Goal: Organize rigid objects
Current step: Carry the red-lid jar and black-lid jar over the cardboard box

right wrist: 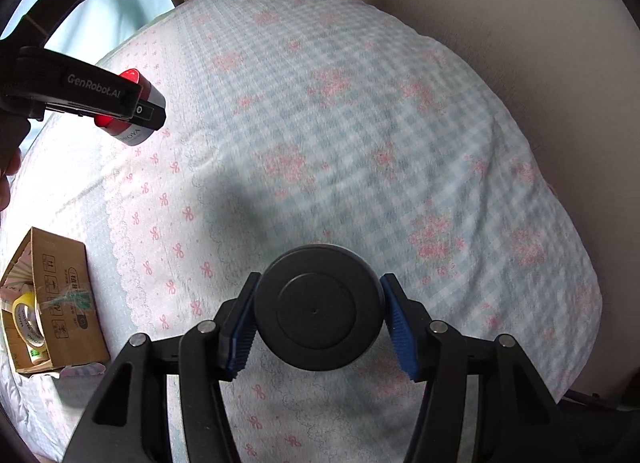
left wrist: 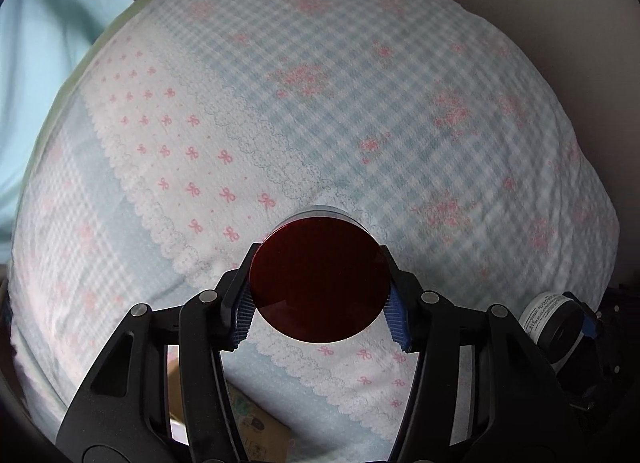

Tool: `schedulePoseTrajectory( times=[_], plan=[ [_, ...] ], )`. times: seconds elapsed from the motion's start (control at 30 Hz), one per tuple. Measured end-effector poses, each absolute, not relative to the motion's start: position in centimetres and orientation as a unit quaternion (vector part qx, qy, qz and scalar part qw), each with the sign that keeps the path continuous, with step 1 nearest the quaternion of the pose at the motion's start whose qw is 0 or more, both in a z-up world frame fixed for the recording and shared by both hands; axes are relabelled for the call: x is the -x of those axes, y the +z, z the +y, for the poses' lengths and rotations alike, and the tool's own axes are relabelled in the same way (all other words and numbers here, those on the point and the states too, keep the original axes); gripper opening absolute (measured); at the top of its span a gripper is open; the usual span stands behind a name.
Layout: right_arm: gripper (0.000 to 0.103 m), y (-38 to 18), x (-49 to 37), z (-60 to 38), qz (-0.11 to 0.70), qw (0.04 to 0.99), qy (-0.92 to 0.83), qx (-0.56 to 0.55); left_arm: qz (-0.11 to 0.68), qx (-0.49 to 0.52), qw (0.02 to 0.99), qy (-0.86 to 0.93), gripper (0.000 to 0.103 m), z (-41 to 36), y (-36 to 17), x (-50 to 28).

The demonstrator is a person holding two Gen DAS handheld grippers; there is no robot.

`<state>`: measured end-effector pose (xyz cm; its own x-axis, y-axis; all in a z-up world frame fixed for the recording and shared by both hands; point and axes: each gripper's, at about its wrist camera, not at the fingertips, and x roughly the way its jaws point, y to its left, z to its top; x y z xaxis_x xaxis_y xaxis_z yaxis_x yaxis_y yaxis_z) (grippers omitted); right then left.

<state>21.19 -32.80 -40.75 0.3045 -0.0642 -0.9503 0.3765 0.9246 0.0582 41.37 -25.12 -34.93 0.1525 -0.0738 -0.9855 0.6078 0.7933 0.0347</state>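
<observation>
My left gripper is shut on a dark red round jar, held above the patterned bedspread. The same jar shows red and silver in the right wrist view, clamped in the left gripper at the upper left. My right gripper is shut on a black round jar, seen end-on above the bed. That black jar with a white label shows at the lower right of the left wrist view.
An open cardboard box lies on the bed at the left, with a roll of yellow tape inside. Its corner shows under the left gripper. A beige wall borders the bed on the right.
</observation>
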Motion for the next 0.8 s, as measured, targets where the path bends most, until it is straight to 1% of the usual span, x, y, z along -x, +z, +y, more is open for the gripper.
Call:
schedulePoseTrajectory(
  times=[0.2,0.33,0.47,0.63,0.8],
  plan=[
    [0.054,-35.1,-20.7,-30.5,0.546,0.823,-0.121,-0.097,0.576,-0.181,0.762,-0.235,0.051,-20.5,-28.4,-39.7],
    [0.054,-31.2,-20.7,-28.2,0.528,0.839,-0.108,-0.073,0.554,-0.147,0.787,-0.227,0.051,-15.2,-24.4,-37.8],
    [0.054,-28.0,-20.7,-24.9,0.514,0.852,-0.087,-0.06,0.538,-0.123,0.808,-0.208,0.051,-8.2,-21.4,-35.5],
    [0.054,-24.6,-21.1,-19.0,0.505,0.861,-0.046,-0.042,0.531,-0.08,0.826,-0.171,0.051,2.2,-19.8,-32.7],
    [0.054,-23.2,-21.9,-12.4,0.504,0.863,-0.004,-0.045,0.531,-0.05,0.837,-0.123,0.051,12.3,-20.2,-30.2]
  ],
)
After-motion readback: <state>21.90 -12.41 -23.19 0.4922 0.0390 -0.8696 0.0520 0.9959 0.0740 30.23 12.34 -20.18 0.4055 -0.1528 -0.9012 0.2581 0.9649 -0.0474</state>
